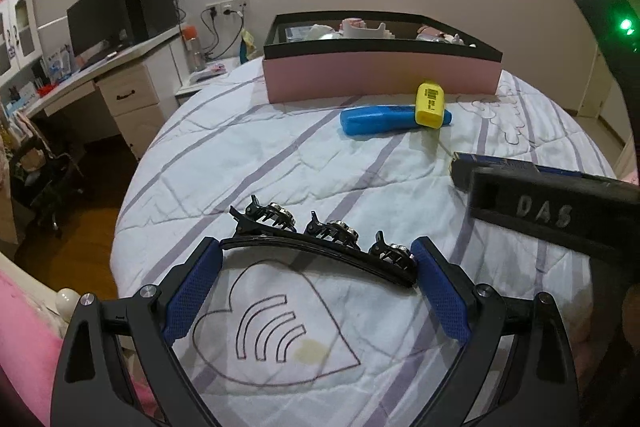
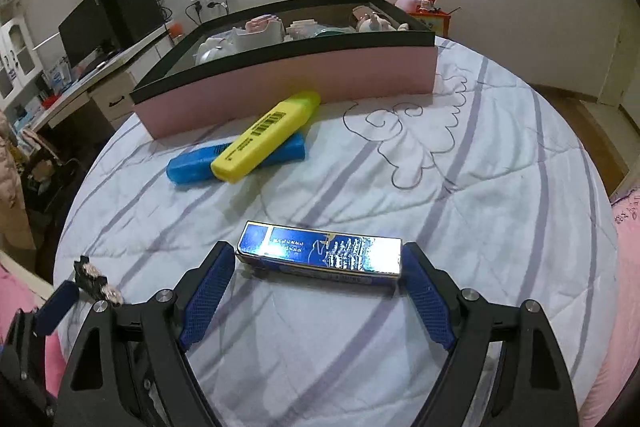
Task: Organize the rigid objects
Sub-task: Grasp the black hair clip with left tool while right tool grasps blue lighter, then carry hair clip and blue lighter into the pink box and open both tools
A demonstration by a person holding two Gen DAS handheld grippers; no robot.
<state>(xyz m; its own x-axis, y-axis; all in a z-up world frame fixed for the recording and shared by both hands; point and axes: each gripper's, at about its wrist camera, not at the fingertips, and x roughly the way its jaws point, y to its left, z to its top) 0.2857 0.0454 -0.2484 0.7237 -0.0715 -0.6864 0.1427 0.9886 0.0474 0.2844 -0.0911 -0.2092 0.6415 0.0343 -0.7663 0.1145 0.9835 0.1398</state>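
My left gripper is shut on a black strip of hair clips, its blue pads pressing on the strip's two ends just above the quilt. Three small black clips with shiny tops sit along the strip. My right gripper is shut lengthwise on a shiny blue box, which hangs low over the bed. A yellow highlighter lies across a blue one in front of the pink storage box. The right gripper's black body fills the right side of the left wrist view.
The pink storage box, black inside, holds several small items and stands at the bed's far side. The white quilt has purple stripes. A desk with a monitor and drawers stands to the left, past the bed's edge. Pink bedding lies at both sides.
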